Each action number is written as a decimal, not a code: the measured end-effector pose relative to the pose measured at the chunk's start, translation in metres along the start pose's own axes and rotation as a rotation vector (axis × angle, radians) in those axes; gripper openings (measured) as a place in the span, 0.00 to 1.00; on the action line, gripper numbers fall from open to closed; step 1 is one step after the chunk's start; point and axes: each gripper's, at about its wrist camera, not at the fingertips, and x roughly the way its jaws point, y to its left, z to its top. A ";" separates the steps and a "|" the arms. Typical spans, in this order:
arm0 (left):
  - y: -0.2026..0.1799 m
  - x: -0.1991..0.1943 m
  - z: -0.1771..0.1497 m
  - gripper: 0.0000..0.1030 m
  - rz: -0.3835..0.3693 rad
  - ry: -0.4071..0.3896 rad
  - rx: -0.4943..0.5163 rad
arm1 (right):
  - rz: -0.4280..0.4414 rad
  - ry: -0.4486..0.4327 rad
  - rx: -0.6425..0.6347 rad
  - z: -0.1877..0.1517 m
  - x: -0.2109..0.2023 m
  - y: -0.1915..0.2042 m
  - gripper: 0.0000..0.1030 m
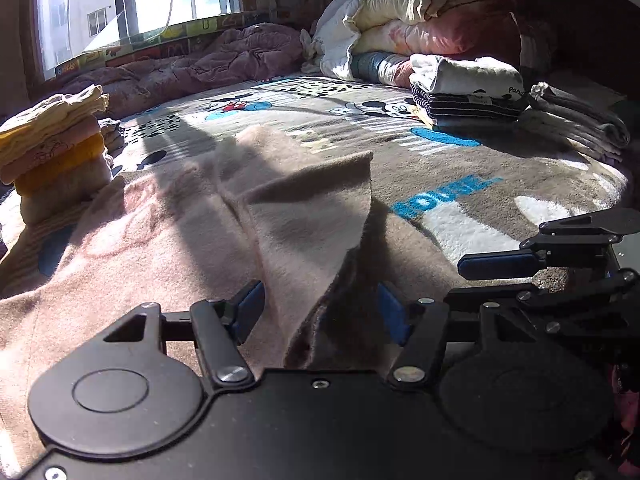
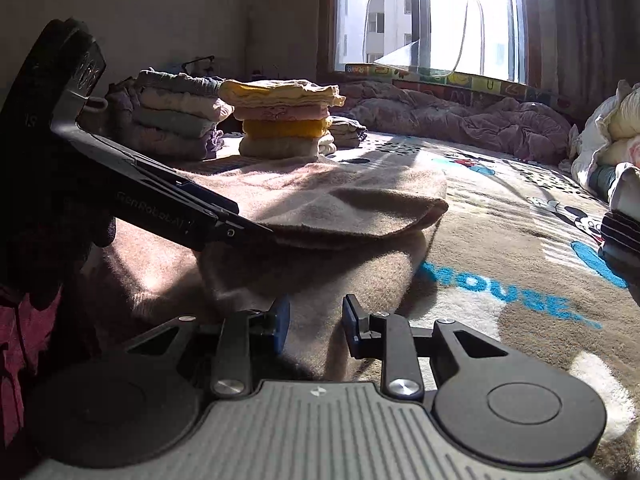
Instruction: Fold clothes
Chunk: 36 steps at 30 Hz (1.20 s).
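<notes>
A beige garment (image 2: 320, 200) lay mid-fold near the bed's (image 2: 500, 240) front edge — left gripper (image 1: 320, 308) wide around a raised flap, pads apart from it, right gripper (image 2: 316, 320) narrow, holding nothing. Next, probably flattening the flap.

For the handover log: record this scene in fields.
surface: cartoon-print blanket
garment: pink-beige garment, spread out, one flap folded over
left gripper: jaws wide, raised fold between them; grip unclear
right gripper: jaws narrowly apart, nothing between, low by the garment's edge
folded stacks: yellow-topped stack beside garment; white-and-striped stack across the blanket
</notes>
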 end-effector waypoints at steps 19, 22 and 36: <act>0.068 0.014 0.065 0.51 -0.144 -0.035 -0.097 | 0.230 0.008 0.225 0.017 0.024 -0.009 0.37; 0.073 0.041 0.088 0.51 -0.243 -0.004 0.024 | 0.260 0.058 0.117 0.015 0.029 0.011 0.37; 0.071 0.159 0.134 0.52 -0.654 0.281 0.206 | 0.255 0.059 0.140 0.016 0.020 -0.005 0.41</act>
